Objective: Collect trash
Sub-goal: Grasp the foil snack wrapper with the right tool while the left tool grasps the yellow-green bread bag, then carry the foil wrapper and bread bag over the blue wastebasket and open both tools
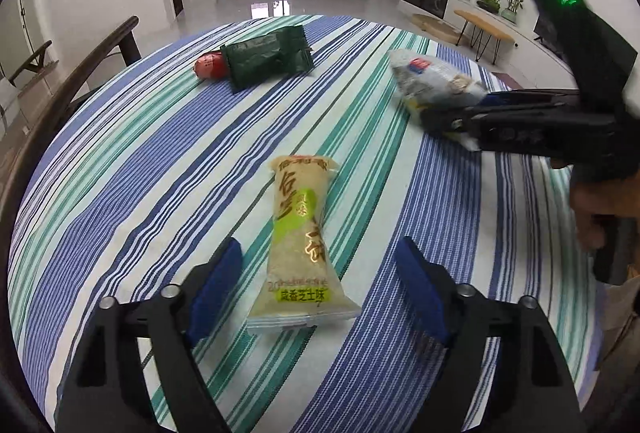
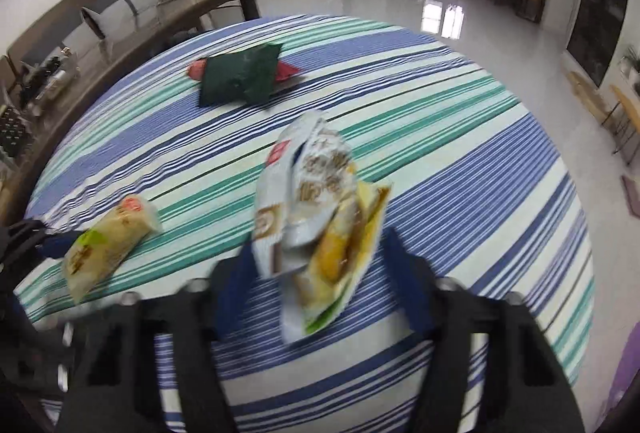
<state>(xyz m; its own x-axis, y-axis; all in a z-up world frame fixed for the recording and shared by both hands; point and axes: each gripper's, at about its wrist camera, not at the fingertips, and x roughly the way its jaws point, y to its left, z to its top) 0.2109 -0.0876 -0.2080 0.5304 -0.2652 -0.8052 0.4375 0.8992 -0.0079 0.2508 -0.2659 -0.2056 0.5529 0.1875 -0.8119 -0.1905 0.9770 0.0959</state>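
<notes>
A yellow-green snack packet (image 1: 301,245) lies on the striped tablecloth (image 1: 120,193) between the open fingers of my left gripper (image 1: 320,285); it also shows in the right wrist view (image 2: 106,247). My right gripper (image 2: 316,269) has its fingers around a crumpled silver and yellow wrapper (image 2: 316,217), which stands up between them; whether they press it is unclear. From the left wrist view the right gripper (image 1: 460,113) and that wrapper (image 1: 432,85) are at the right. A dark green packet (image 1: 266,59) and a red sausage (image 1: 210,66) lie at the far side.
A red wrapper (image 2: 286,71) peeks from under the green packet (image 2: 240,77). A dark wooden chair (image 1: 100,49) stands at the table's far left edge. Beyond the table is a glossy floor, with a low bench (image 1: 484,23) and plants to the right.
</notes>
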